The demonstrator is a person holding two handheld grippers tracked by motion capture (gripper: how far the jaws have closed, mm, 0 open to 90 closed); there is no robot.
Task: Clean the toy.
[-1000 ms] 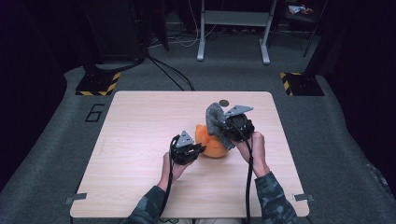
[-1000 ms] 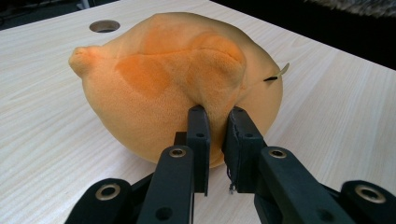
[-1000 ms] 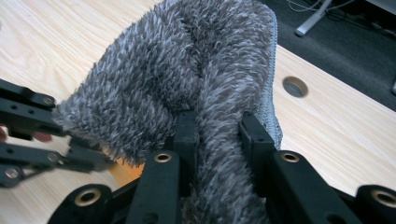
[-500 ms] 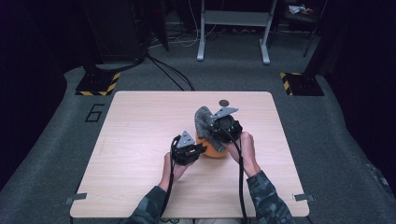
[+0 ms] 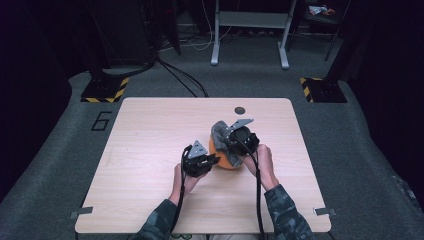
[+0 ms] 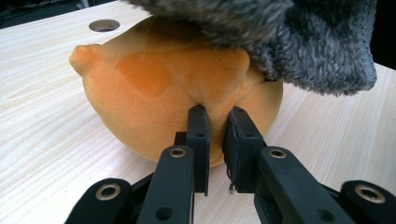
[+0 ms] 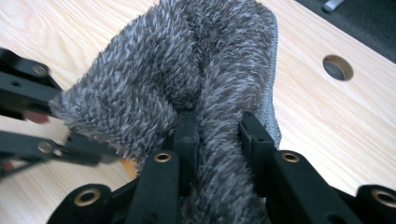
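Two grippers: both worked at one spot on the pale wooden table (image 5: 150, 150), right of its middle, well apart from every edge.
Left gripper (image 6: 216, 122): its jaws were pressed nearly together, pinching a small fold of the orange velvety rounded soft toy (image 6: 163, 93) low on its near side.
Right gripper (image 7: 219, 130): its jaws were clamped on a thick fold of the grey fluffy knitted cloth (image 7: 187, 70), which bulged up between and around them.
Orange toy: it rested on the table top, between the two grippers in the high view (image 5: 225, 157), with a small nub sticking out at its upper left in the left gripper view.
Grey cloth: it lay draped over the top of the toy, touching it, and overhung the toy's far side toward the table's far edge (image 5: 220, 131).
Round hole (image 5: 240, 110): it sat in the table top near the far edge, beyond the cloth.
Hands: the person's left hand (image 5: 182, 180) and right hand (image 5: 262, 160) each held a gripper, forearms coming in over the near edge.
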